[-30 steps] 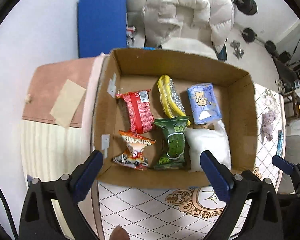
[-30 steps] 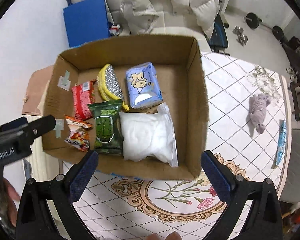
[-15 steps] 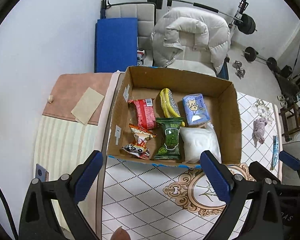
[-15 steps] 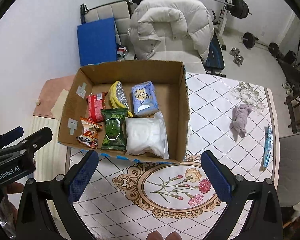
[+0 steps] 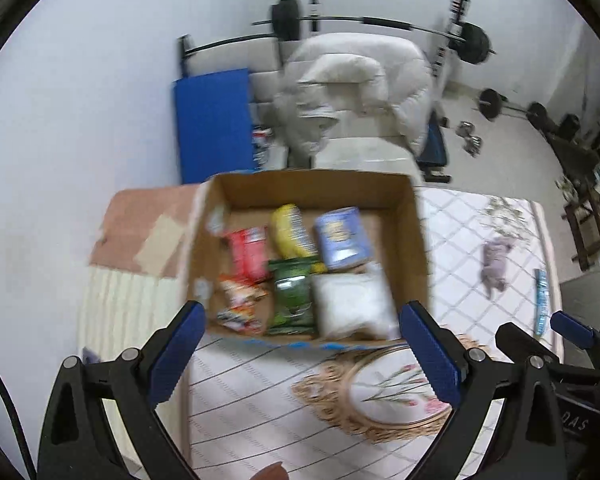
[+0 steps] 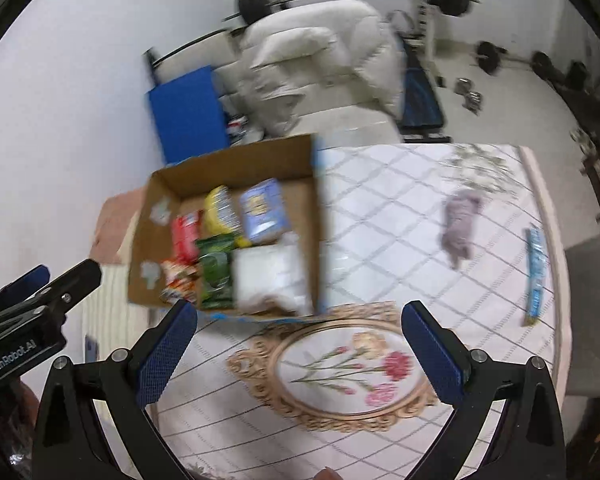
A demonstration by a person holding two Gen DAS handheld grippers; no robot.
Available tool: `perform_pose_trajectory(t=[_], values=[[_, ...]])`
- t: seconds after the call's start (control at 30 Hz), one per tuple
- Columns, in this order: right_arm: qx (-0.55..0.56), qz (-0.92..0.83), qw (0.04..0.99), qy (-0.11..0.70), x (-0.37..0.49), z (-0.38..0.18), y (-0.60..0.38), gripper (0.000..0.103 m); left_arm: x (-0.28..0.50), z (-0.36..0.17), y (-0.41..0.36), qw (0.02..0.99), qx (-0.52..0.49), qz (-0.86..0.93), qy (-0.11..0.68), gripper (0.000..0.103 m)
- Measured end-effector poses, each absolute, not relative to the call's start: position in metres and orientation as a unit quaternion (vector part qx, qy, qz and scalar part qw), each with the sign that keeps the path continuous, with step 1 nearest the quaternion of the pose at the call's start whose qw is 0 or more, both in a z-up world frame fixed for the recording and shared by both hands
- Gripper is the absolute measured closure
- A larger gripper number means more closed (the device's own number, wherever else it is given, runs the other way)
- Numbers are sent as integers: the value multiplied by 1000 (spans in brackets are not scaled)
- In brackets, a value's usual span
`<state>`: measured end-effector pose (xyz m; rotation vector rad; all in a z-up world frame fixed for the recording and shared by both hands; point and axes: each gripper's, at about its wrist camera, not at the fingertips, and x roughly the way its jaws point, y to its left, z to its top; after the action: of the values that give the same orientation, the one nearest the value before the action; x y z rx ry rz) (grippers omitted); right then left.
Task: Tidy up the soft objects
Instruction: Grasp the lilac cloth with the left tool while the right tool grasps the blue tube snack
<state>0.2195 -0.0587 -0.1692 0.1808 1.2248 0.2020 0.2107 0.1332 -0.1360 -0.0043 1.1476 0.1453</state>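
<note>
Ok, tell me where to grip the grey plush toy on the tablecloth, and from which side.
Grip the grey plush toy across its middle, coming from above with the right tongs, which are open and nearer. It lies flat and lengthwise on the tablecloth with bare cloth around it; its blurred limbs look like poorer holds.

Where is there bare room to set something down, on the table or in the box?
On the tablecloth, between the box and the grey plush toy, and over the flower medallion in front of both open grippers. Inside the box, a bare strip runs along its right wall and back; the left and front are packed with packets.
</note>
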Motion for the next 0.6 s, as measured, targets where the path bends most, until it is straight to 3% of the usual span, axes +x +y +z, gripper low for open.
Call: perform_pose_trajectory(t=[0.23, 0.4, 0.6], values=[[119, -28, 801, 586, 242, -201, -219, 0, 293, -199, -7, 789, 26, -54, 611, 3], [131, -110, 771, 614, 268, -258, -328, 0, 353, -282, -110, 728, 50, -111, 675, 3], [160, -137, 718, 664, 300, -335, -410, 0, 392, -379, -180, 657, 87, -120, 739, 3]])
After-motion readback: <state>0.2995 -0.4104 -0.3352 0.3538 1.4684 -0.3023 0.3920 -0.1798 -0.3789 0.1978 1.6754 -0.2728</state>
